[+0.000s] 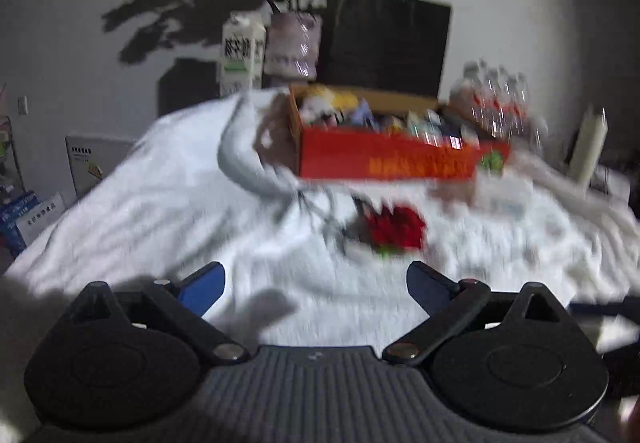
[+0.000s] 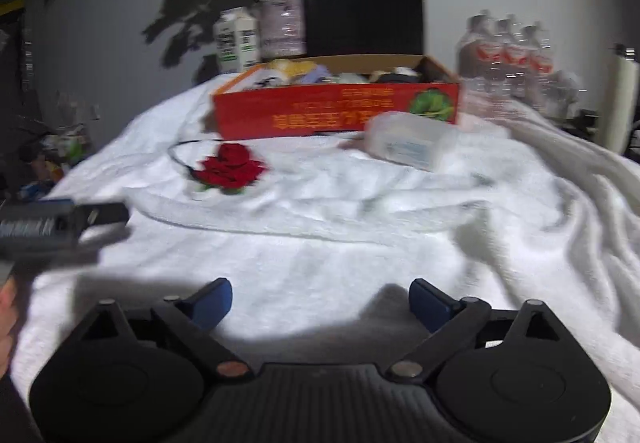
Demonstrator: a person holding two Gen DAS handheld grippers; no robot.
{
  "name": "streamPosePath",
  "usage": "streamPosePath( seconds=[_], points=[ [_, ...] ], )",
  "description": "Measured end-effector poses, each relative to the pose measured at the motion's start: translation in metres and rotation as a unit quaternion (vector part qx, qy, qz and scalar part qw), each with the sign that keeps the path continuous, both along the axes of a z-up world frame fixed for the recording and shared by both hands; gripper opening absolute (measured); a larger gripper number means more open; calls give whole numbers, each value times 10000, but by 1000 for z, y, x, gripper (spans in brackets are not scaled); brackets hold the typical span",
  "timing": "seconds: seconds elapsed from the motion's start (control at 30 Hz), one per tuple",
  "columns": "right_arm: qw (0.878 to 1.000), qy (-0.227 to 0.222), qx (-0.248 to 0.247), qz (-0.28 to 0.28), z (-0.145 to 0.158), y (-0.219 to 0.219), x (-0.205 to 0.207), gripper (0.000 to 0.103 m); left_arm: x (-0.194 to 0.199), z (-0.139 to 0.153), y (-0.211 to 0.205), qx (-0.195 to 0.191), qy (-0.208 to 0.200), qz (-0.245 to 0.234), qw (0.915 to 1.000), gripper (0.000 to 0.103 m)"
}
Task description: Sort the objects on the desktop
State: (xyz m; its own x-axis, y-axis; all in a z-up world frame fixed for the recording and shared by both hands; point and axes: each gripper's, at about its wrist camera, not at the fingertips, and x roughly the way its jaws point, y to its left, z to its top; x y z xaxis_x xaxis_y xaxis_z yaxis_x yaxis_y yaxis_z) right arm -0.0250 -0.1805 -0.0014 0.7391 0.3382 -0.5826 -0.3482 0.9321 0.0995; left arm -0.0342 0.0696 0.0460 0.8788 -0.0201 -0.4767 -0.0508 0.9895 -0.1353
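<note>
A red cardboard box (image 1: 384, 159) (image 2: 336, 111) holding several small items stands at the back of the white cloth. A red fabric rose on a thin black band (image 1: 396, 231) (image 2: 232, 167) lies in front of it. A clear plastic box (image 2: 412, 141) lies to the right of the rose, blurred in the left wrist view (image 1: 496, 195). My left gripper (image 1: 316, 289) is open and empty, short of the rose. My right gripper (image 2: 320, 301) is open and empty over bare cloth. The left gripper also shows at the left edge of the right wrist view (image 2: 60, 223).
A black paper bag (image 2: 366, 3), a vase of pink flowers (image 2: 282, 25) and a milk carton (image 2: 236, 41) stand behind the box. A pack of water bottles (image 2: 516, 63) and a white roll (image 2: 620, 99) are at the right. The white cloth (image 2: 320, 235) is wrinkled.
</note>
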Motion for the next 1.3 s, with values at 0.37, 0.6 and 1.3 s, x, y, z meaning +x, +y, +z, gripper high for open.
streamPosePath(
  seconds=[0.37,0.6,1.3],
  points=[
    [9920,-330,-325,1175,18,102,100,74,132,-19,35,-936,777,-28,9926,36],
    [9926,-224,-422,1117,1,112,118,51,113,-24,40,-1265,230,-22,9917,3],
    [9992,26,-350,-185,25,-6,44,54,38,-8,6,-1150,687,-591,9892,4]
  ],
)
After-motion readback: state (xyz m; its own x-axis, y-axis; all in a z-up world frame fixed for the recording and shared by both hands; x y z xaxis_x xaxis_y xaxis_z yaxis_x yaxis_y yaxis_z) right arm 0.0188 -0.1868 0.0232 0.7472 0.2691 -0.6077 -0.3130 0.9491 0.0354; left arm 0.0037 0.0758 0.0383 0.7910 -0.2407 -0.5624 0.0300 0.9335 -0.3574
